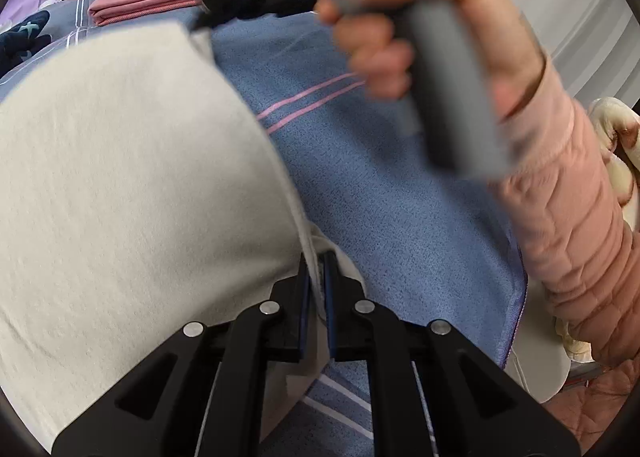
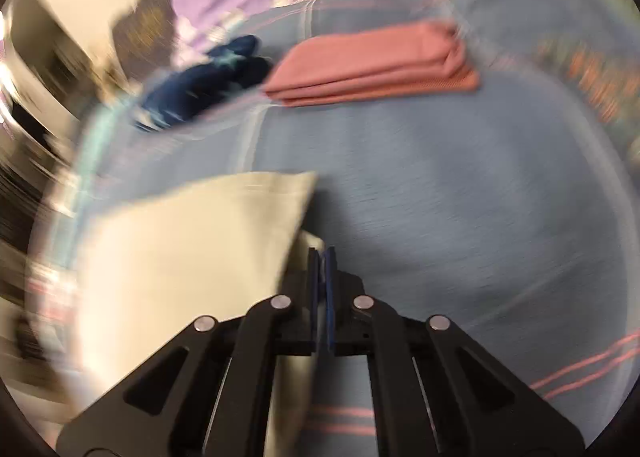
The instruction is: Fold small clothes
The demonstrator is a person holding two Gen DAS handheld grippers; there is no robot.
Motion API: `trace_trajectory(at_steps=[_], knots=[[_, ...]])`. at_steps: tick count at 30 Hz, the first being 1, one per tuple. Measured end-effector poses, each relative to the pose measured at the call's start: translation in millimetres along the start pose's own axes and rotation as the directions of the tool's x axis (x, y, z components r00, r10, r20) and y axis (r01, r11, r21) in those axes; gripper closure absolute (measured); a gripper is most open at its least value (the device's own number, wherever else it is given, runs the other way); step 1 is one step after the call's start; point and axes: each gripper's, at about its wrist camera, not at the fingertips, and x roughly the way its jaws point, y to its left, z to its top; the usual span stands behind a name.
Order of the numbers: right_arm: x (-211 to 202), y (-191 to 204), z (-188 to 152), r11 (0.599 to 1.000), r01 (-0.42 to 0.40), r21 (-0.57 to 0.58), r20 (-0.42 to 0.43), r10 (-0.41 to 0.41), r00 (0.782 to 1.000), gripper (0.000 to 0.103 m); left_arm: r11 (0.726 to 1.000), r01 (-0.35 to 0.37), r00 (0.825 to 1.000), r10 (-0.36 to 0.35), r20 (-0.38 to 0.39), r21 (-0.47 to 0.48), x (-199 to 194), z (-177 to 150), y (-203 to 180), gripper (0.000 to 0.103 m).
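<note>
Cream cloth (image 1: 132, 161) hangs pinched in both your left gripper (image 1: 316, 269) and right gripper (image 2: 322, 263) above the blue towel (image 2: 440, 197), its fold unfinished, while the pink garment (image 2: 372, 65) lies folded.

The cream cloth (image 1: 132, 177) is plain and soft, and it is lifted above the blue blanket (image 1: 380, 197), with its edge pinched at two places. A pink cloth (image 2: 372, 65) lies folded flat near the far edge of the blanket, and a dark blue cloth (image 2: 204, 85) lies crumpled just beside it.
</note>
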Motion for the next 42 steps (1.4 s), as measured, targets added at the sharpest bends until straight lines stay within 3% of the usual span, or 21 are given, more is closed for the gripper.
trace_trajectory(at_steps=[1, 2, 3, 4, 5, 10, 12, 13, 15, 16, 17, 20, 23, 26, 29, 32, 34, 36, 38, 40, 42], knots=[[2.4, 5.0, -2.9, 0.98, 0.19, -0.066, 0.082, -0.184, 0.979, 0.103, 1.0, 0.0, 1.0, 0.0, 0.001, 0.001, -0.6, -0.7, 0.0, 0.096], [4.5, 2.4, -4.8, 0.976, 0.204, -0.071, 0.089, -0.197, 0.976, 0.103, 1.0, 0.0, 1.0, 0.0, 0.004, 0.002, 1.2, 0.9, -1.8, 0.096], [5.0, -7.5, -6.7, 0.993, 0.117, -0.025, 0.054, -0.116, 0.992, 0.103, 1.0, 0.002, 1.0, -0.002, 0.01, 0.005, 1.1, 0.0, -1.9, 0.096], [1.5, -22.3, -10.1, 0.994, -0.061, 0.092, 0.008, 0.061, 0.998, 0.103, 1.0, 0.006, 1.0, -0.006, 0.016, 0.006, -0.8, -4.2, -1.0, 0.094], [-2.8, -27.3, -12.4, 0.981, -0.14, 0.133, 0.001, 0.141, 0.99, 0.103, 1.0, 0.017, 1.0, -0.017, 0.022, 0.002, -0.9, -4.6, -0.3, 0.093], [-54.5, -5.7, -25.4, 0.894, -0.444, 0.055, 0.038, 0.442, 0.896, 0.099, 0.998, 0.065, 0.997, -0.065, 0.043, -0.008, -3.7, -6.0, 2.4, 0.089], [-65.3, 9.7, -31.0, 0.867, -0.498, -0.012, -0.001, 0.498, 0.867, 0.099, 0.995, 0.097, 0.994, -0.097, 0.053, -0.004, -5.2, -5.5, -1.4, 0.078], [-66.8, 13.9, -31.6, 0.872, -0.488, -0.041, -0.025, 0.487, 0.873, 0.092, 0.991, 0.131, 0.99, -0.131, 0.056, -0.006, -6.9, -5.7, -3.0, 0.076], [-56.3, 28.6, -41.0, 0.915, -0.392, -0.098, -0.082, 0.385, 0.919, 0.082, 0.984, 0.179, 0.982, -0.18, 0.054, 0.011, -10.9, -10.3, -12.3, 0.069], [-38.0, 32.1, -49.7, 0.952, -0.278, -0.129, -0.128, 0.262, 0.956, 0.08, 0.983, 0.179, 0.982, -0.18, 0.055, 0.03, -13.8, -14.2, -16.8, 0.066], [-21.9, 31.2, -56.3, 0.969, -0.201, -0.143, -0.155, 0.179, 0.972, 0.079, 0.984, 0.17, 0.983, -0.173, 0.057, 0.05, -17.0, -18.7, -21.1, 0.066], [-18.8, 22.3, -67.5, 0.967, -0.238, -0.088, -0.09, 0.23, 0.969, 0.077, 0.986, 0.148, 0.985, -0.154, 0.078, 0.08, -37.4, -38.6, -24.9, 0.066], [-27.8, 38.9, -73.8, 0.981, -0.149, -0.12, -0.068, 0.142, 0.988, 0.073, 0.995, 0.093, 0.985, -0.096, 0.142, 0.024, -73.3, -58.0, -3.4, 0.065], [-29.5, 49.8, -75.3, 0.986, -0.06, -0.157, -0.057, 0.051, 0.997, 0.069, 0.993, 0.012, 0.963, 0.019, 0.268, -0.116, -126.9, -74.9, 44.2, 0.065], [-24.0, 43.4, -73.6, 0.991, -0.035, -0.13, -0.072, 0.025, 0.997, 0.06, 0.95, -0.064, 0.898, 0.187, 0.397, -0.304, -195.8, -115.9, 97.5, 0.066], [-18.9, 29.6, -68.5, 0.997, -0.035, -0.065, -0.085, 0.029, 0.996, 0.056, 0.841, -0.13, 0.809, 0.396, 0.434, -0.525, -257.7, -178.5, 146.8, 0.066], [-27.5, 30.7, -67.1, 0.999, 0.016, -0.039, -0.069, -0.019, 0.997, 0.056, 0.764, -0.165, 0.777, 0.49, 0.395, -0.623, -280.5, -215.4, 173.0, 0.067], [-44.4, 42.9, -62.8, 0.994, 0.095, -0.054, -0.005, -0.095, 0.995, 0.056, 0.709, -0.176, 0.764, 0.536, 0.359, -0.683, -298.0, -253.0, 197.4, 0.067], [-59.6, 60.5, -54.6, 0.99, 0.113, -0.084, 0.051, -0.109, 0.993, 0.056, 0.683, -0.202, 0.762, 0.559, 0.325, -0.702, -309.9, -277.7, 218.8, 0.067], [-75.1, 87.1, -43.1, 0.988, 0.089, -0.125, 0.09, -0.078, 0.993, 0.052, 0.679, -0.26, 0.767, 0.577, 0.281, -0.686, -308.0, -285.0, 222.8, 0.067], [-85.5, 118.0, -34.3, 0.983, 0.041, -0.178, 0.103, -0.023, 0.994, 0.043, 0.716, -0.315, 0.795, 0.558, 0.239, -0.623, -299.8, -278.5, 230.7, 0.067]])
